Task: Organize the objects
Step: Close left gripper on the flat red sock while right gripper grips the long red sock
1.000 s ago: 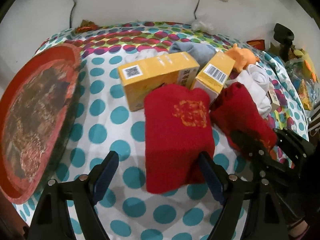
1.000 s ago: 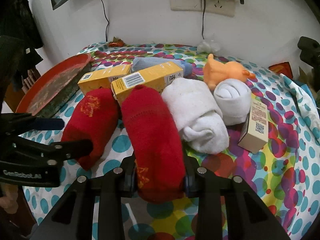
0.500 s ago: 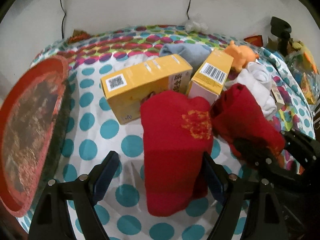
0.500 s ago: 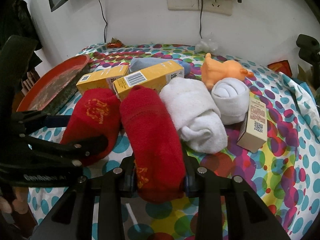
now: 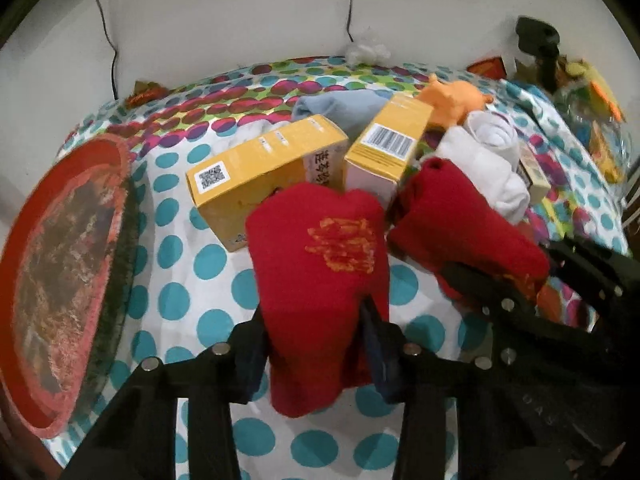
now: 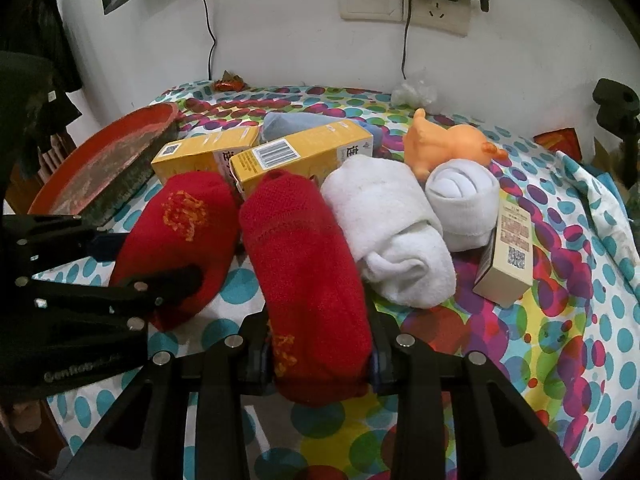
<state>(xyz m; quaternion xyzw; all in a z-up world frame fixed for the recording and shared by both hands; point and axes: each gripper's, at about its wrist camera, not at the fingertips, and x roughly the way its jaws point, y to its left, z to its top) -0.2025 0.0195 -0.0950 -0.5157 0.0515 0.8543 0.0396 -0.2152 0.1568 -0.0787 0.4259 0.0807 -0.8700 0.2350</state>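
Note:
My left gripper is shut on a folded red sock with a gold emblem; that sock also shows in the right wrist view. My right gripper is shut on a second rolled red sock, seen at the right of the left wrist view. The two red socks lie side by side on the polka-dot cloth. Two yellow boxes lie just behind them.
A round red tray leans at the left edge. Two rolled white socks, an orange toy pig, a small beige box and a blue-grey sock lie to the right and behind. A wall with sockets stands behind.
My left gripper has closed from wide open onto the emblem red sock and moved forward. My right gripper has stayed shut on the other red sock.

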